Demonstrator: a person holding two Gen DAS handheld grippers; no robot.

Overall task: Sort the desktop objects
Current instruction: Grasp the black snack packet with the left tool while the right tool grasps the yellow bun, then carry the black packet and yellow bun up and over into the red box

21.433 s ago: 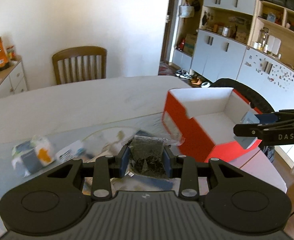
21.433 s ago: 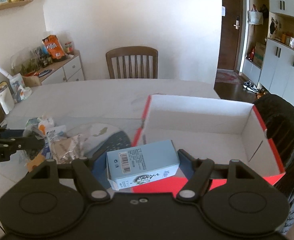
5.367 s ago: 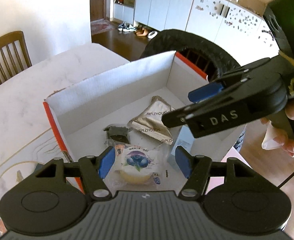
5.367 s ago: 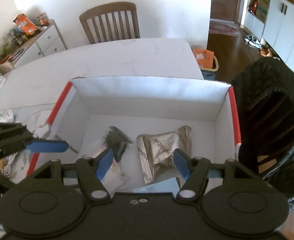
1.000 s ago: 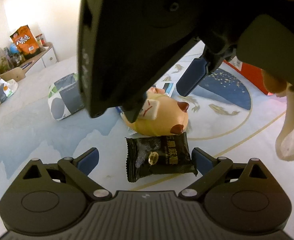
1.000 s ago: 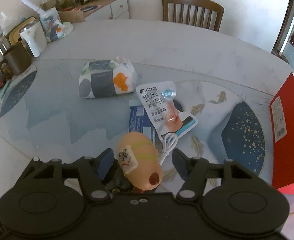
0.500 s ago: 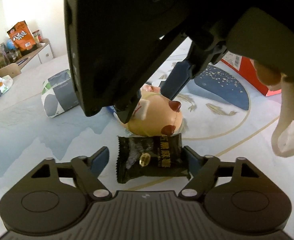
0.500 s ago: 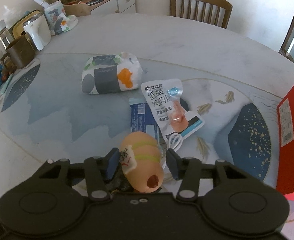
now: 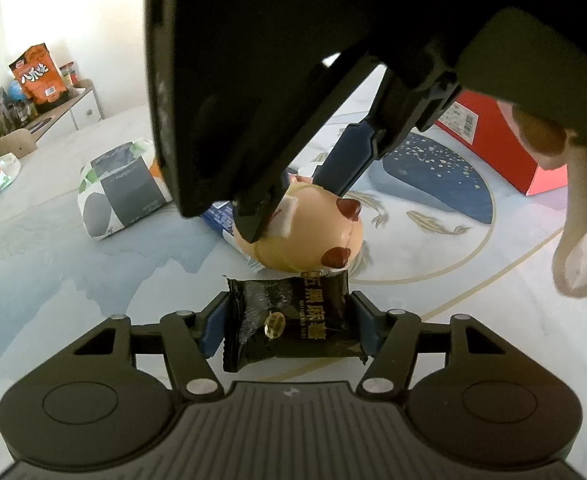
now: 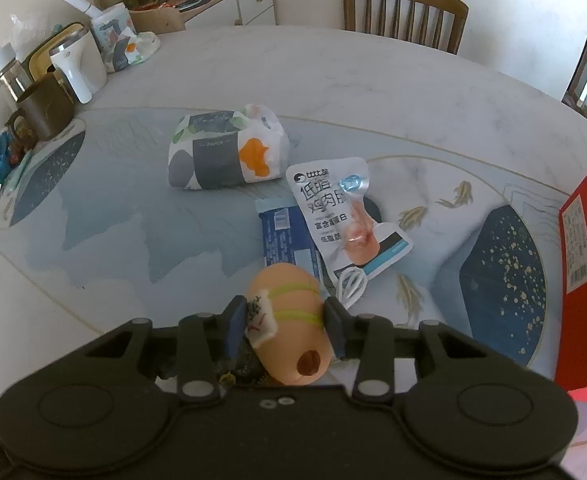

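Observation:
A black snack packet [image 9: 289,332] lies on the patterned table mat, between the fingers of my left gripper [image 9: 287,312]. Those jaws are closing, and both blue pads touch the packet's ends. Just beyond it sits a tan egg-shaped toy [image 9: 317,240] with dark red ears and yellow-green bands. My right gripper [image 9: 299,200] reaches down over the toy from above. In the right wrist view its jaws [image 10: 285,316] are closing on the toy [image 10: 289,292], with a pad against each side. A strip of the black packet [image 10: 245,364] shows under the toy.
Behind the toy lie a blue packet [image 10: 281,236], a white chicken pouch [image 10: 341,212], a coiled white cable [image 10: 351,284] and a tissue pack [image 10: 225,152]. The red box [image 10: 581,256] stands at the right. A mug [image 10: 45,108] and a white jug [image 10: 77,72] crowd the far left.
Both pairs of jaws have narrowed: the left onto the ends of the black packet, the right onto the sides of the tan toy. Neither hand has shifted.

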